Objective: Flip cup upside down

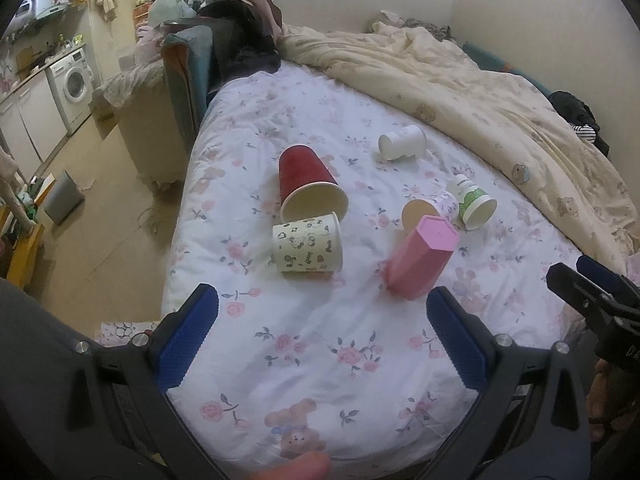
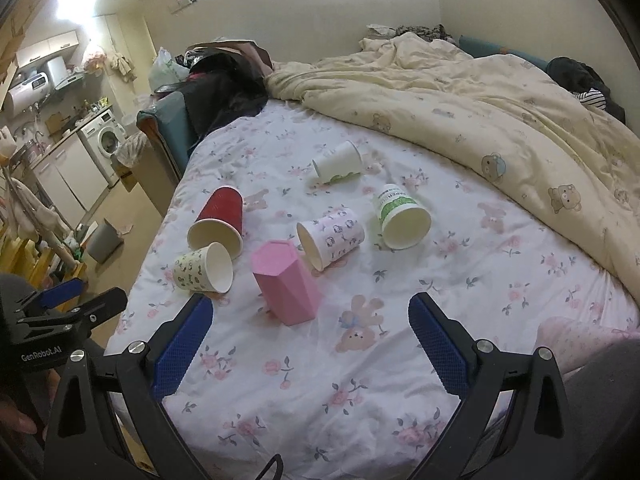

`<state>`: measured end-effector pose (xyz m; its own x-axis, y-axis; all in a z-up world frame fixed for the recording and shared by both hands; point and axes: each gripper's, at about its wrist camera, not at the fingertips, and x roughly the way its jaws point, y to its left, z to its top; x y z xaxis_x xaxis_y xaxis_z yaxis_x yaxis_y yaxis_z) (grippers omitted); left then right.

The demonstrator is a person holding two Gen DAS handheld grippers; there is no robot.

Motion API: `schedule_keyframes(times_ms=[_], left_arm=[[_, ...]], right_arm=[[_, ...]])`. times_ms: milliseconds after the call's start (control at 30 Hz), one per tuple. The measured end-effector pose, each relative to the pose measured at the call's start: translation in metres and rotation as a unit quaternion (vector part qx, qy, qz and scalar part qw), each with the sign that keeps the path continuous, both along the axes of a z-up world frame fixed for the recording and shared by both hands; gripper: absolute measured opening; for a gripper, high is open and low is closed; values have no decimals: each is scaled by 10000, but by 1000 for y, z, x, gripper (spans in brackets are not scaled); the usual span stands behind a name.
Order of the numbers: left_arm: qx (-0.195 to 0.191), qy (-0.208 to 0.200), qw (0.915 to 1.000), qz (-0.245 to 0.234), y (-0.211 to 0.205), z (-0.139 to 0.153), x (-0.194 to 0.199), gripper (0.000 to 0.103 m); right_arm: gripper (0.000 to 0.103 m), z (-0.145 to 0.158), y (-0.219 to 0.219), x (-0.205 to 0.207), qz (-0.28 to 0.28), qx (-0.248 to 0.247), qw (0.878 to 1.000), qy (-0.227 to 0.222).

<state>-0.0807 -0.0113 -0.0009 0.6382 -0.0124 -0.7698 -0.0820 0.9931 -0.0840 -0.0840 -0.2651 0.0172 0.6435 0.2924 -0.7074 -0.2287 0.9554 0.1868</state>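
Observation:
Several cups lie on the floral bedsheet (image 1: 312, 360). A pink faceted cup (image 1: 420, 260) (image 2: 286, 284) stands upside down, slightly tilted. On their sides lie a red cup (image 1: 308, 184) (image 2: 218, 220), a cream patterned cup (image 1: 308, 246) (image 2: 202, 268), a purple-print cup (image 1: 430, 210) (image 2: 332, 236), a green-labelled cup (image 1: 472, 202) (image 2: 400, 216) and a white cup (image 1: 402, 142) (image 2: 338, 162). My left gripper (image 1: 322, 308) is open and empty, just short of the pink cup. My right gripper (image 2: 310, 316) is open and empty, with the pink cup near its left finger.
A rumpled cream duvet (image 1: 500, 92) covers the bed's far and right side. The bed's left edge drops to the floor, where a grey bin (image 1: 64, 198) stands. Dark clothes (image 1: 240, 36) pile at the headboard end. The right gripper shows in the left wrist view (image 1: 592, 292).

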Motion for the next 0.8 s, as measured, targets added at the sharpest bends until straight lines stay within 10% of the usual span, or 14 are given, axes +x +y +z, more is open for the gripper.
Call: schedule_keyframes(times_ms=[800], left_arm=[[-127, 96, 9998, 75, 1, -3, 1, 103]], right_arm=[[101, -3, 7, -2, 93, -171, 9998, -46]])
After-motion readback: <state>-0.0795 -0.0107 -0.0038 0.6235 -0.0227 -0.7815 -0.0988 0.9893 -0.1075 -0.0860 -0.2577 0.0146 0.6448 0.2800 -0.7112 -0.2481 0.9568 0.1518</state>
